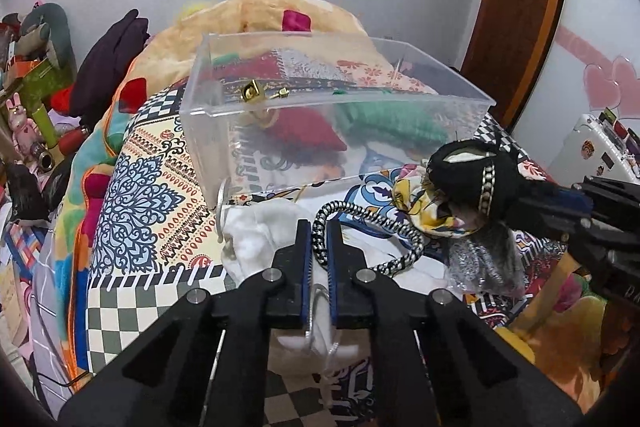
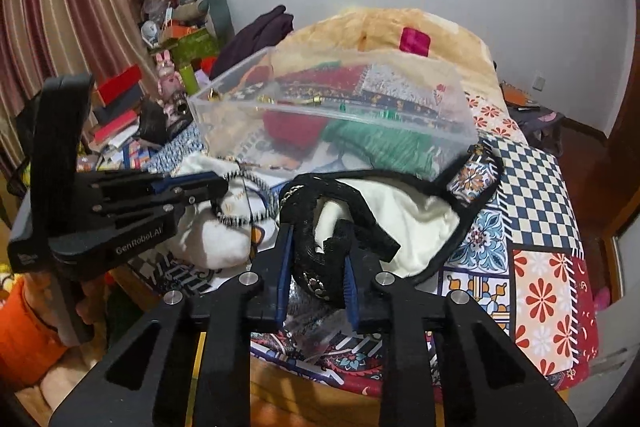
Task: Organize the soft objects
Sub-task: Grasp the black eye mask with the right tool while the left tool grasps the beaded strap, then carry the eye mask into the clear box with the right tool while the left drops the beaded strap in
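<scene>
Before the clear box [image 1: 320, 107] on the bed [image 2: 532, 187], left gripper [image 1: 319, 239] fingers pinch a braided cord [image 1: 368, 223], right gripper [image 2: 318, 267] fingers clamp a black pouch [image 2: 320, 259].

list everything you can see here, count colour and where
clear plastic box: one, transparent, on the bed
red knit item: one, inside the box
green knit item: one, inside the box, beside the red one
black-and-white cord: one, looped, pinched by the left gripper
white cloth: one, under the cord
black fabric item: one, black with trim, in the right gripper
patchwork bedspread: one, multicolour
left gripper: one, black, shut
right gripper: one, black, shut
</scene>
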A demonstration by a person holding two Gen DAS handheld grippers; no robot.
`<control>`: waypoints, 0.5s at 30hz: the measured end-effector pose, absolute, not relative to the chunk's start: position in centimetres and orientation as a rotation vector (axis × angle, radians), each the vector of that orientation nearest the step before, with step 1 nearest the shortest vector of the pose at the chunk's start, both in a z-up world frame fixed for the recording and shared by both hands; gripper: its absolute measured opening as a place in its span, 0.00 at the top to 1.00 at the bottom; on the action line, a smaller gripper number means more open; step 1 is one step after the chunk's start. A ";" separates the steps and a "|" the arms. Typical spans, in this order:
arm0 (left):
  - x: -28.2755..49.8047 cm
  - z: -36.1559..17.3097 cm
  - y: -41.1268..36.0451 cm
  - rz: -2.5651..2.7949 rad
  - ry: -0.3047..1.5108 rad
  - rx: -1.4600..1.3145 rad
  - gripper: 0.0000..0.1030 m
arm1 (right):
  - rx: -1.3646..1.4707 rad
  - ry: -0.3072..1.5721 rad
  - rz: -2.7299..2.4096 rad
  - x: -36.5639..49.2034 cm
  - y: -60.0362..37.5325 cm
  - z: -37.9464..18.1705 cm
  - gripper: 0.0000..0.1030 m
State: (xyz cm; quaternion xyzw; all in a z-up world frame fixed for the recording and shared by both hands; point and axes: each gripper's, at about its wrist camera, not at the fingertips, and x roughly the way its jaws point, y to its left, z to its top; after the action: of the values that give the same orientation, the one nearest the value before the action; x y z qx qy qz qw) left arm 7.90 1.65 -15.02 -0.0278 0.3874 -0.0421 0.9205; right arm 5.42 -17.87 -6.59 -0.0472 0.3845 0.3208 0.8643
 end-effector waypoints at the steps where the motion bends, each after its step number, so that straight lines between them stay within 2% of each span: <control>1: 7.8 -14.8 1.7 -0.089 0.791 -0.059 0.95 | -0.091 0.798 0.670 5.4 -18.0 -6.4 0.82; 15: 6.0 -9.0 2.3 -0.085 0.639 -0.062 0.95 | -0.029 0.681 0.643 6.0 -19.3 -1.9 0.85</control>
State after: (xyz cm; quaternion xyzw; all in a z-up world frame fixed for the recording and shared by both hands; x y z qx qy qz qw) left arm 6.00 2.31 -9.02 -0.0302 0.3138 -0.0418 0.9481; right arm 5.97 -19.29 -1.93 -0.0141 0.3282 0.3101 0.8921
